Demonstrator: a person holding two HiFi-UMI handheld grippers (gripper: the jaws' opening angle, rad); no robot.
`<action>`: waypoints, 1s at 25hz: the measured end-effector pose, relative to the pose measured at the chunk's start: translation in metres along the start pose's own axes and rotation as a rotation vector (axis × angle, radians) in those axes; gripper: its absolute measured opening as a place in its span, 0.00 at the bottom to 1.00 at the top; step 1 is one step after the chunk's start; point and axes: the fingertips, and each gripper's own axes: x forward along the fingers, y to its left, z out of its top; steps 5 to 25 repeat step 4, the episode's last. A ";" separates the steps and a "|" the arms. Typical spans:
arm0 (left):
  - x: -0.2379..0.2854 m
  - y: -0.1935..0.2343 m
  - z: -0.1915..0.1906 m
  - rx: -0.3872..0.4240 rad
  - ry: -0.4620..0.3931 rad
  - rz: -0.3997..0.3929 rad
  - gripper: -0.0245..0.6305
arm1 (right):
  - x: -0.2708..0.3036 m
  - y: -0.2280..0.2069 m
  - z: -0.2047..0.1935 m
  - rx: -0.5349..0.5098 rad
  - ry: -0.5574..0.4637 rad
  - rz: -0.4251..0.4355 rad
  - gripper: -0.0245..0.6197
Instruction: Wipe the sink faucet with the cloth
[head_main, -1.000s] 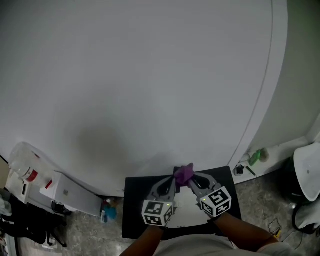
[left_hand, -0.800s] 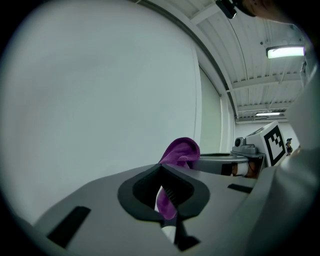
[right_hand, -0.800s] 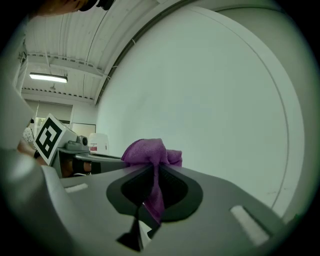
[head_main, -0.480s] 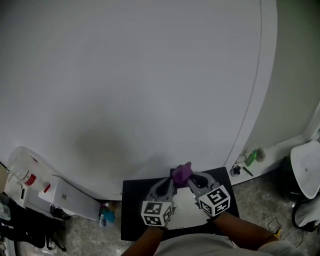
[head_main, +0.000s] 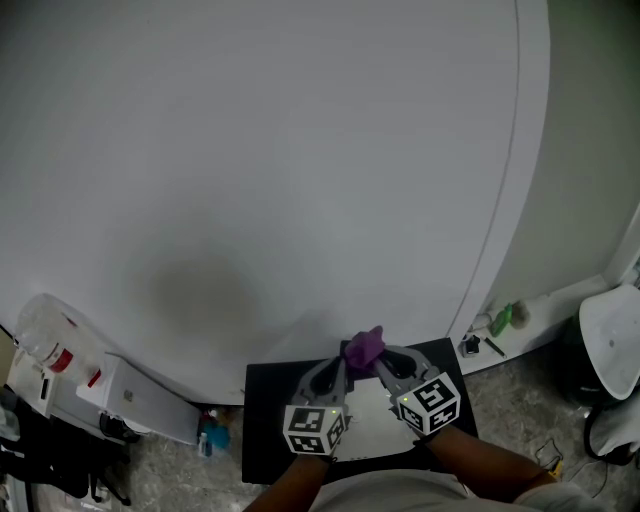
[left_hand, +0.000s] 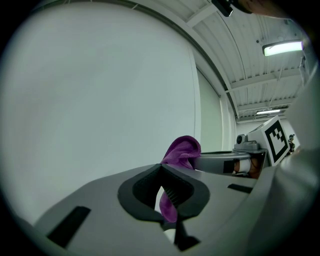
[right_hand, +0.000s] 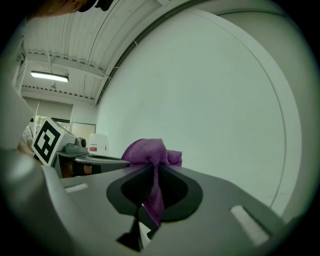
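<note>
both claws meet at the lower centre of the head view, low against a broad white wall (head_main: 280, 150), and share one purple cloth (head_main: 366, 346). the left gripper (head_main: 341, 372) reaches up and to the right, the right gripper (head_main: 382, 368) up and to the left, so their tips come together just under the cloth, which bunches above them. in the left gripper view the jaws are closed on a strip of the cloth (left_hand: 170, 207), whose puffed end rises at the upper right of the jaw tips, touching the right gripper's tip beside it. in the right gripper view the jaws are likewise pinched on the cloth (right_hand: 148, 152), with a tail hanging down between them and the bunch sitting over the tips. under both grippers lies a black mat (head_main: 268, 425), and a clear bottle (head_main: 44, 330) stands at the lower left.
</note>
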 end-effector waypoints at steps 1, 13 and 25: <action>-0.001 0.000 0.001 0.001 -0.003 0.001 0.05 | -0.001 0.001 0.000 -0.002 0.000 -0.001 0.09; -0.005 -0.001 0.003 0.004 -0.011 0.003 0.05 | -0.002 0.005 0.003 -0.007 0.000 -0.002 0.09; -0.005 -0.001 0.003 0.004 -0.011 0.003 0.05 | -0.002 0.005 0.003 -0.007 0.000 -0.002 0.09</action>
